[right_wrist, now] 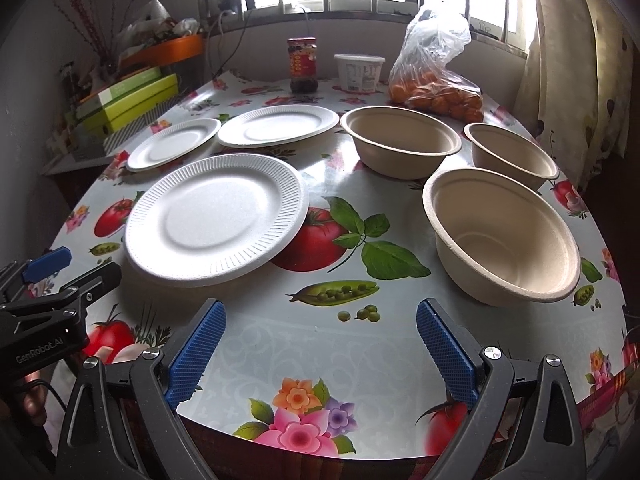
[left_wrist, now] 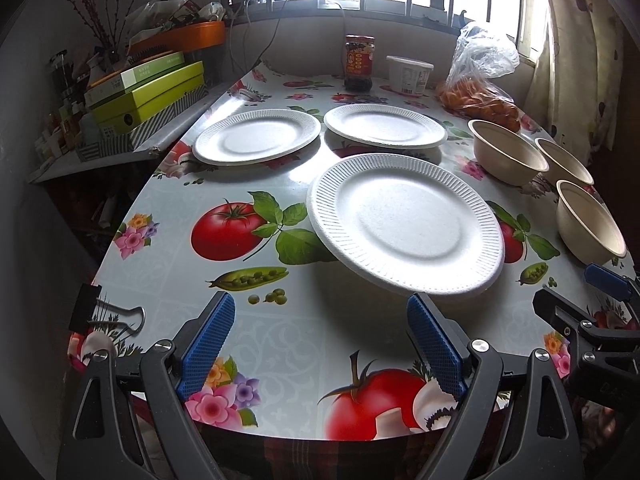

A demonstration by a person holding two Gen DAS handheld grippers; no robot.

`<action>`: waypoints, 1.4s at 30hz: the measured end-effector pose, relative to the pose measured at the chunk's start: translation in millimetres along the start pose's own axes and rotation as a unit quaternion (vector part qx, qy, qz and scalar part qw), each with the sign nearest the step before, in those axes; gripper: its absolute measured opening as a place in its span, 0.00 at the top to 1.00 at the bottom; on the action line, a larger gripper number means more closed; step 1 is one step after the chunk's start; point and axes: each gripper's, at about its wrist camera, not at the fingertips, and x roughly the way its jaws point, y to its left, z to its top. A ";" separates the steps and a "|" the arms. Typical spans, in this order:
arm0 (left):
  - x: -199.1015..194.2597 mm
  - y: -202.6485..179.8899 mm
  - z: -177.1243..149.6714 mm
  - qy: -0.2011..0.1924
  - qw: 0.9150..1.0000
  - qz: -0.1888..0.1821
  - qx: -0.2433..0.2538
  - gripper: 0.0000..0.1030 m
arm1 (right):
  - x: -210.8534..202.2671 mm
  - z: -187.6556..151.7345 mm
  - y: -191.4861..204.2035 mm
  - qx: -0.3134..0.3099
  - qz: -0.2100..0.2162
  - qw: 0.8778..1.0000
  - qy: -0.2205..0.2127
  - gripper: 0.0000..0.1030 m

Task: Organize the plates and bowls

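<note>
Starting stage judged; nothing is held; left gripper (left_wrist: 318, 344) and right gripper (right_wrist: 320, 350) are spread wide at the near table edge; three plates lie left, near plate (left_wrist: 404, 226) closest; three bowls (right_wrist: 504, 240) right; closing on the plate rim is called for next.

jar (right_wrist: 303, 65) label unreadable, near bowl (left_wrist: 591, 222) partly cropped

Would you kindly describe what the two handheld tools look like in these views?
Both match: the left tool and right tool each have black plastic, triangular-framed arms with silver pivot screws, ending in blue fingers with ribbed, textured pads. In the right wrist view the left tool's black body carries white "GenRobot.AI" lettering and a thin black cable below.
</note>
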 end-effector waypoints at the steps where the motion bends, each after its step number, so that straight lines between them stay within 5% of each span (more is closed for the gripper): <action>1: -0.2 -0.6 0.5 0.000 1.000 -0.001 0.001 0.14 | -0.6 0.0 -0.4 0.000 0.000 1.000 -0.001 0.05; 14: 4.8 -1.9 9.6 0.005 1.000 -0.008 0.005 0.14 | 5.9 8.8 -2.4 0.001 0.008 1.000 0.005 0.05; 27: 24.6 15.4 39.3 0.015 0.998 -0.052 -0.021 0.14 | 23.6 31.2 2.0 -0.007 0.033 0.999 0.005 0.06; 42: 64.6 27.2 64.8 0.056 0.995 -0.072 -0.049 0.25 | 59.7 56.0 5.4 -0.003 0.062 0.997 0.037 0.30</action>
